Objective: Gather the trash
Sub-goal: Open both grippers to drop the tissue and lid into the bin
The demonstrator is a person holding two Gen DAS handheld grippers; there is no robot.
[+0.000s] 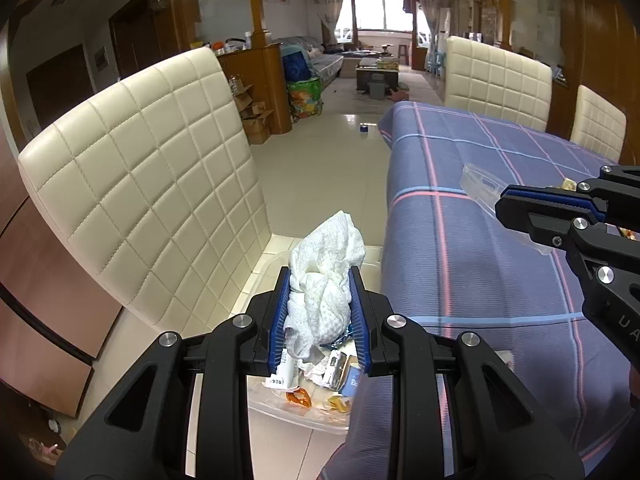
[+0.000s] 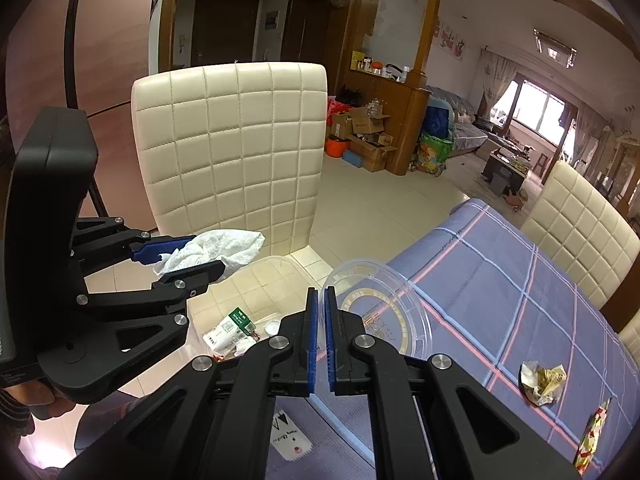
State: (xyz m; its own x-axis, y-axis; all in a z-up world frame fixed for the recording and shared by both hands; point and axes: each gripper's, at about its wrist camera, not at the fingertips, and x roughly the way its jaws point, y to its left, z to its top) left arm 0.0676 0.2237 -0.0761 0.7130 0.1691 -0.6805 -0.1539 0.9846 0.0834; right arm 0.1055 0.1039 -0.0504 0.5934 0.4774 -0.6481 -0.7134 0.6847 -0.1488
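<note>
While the left gripper [image 1: 320,312] sits at lower centre of its own view, its jaws pinch a crumpled white paper towel [image 1: 326,276] — held above a clear plastic bin [image 1: 296,412] on the cream chair seat [image 2: 256,280], with wrappers already inside. Right gripper [image 2: 322,340]: jaws pressed together on the rim of a clear plastic lid [image 2: 380,312], lower centre of the right view, over the worktop [image 2: 520,300] edge. Two crumpled wrappers [image 2: 542,382] lie at lower right — on the checked blue cloth.
</note>
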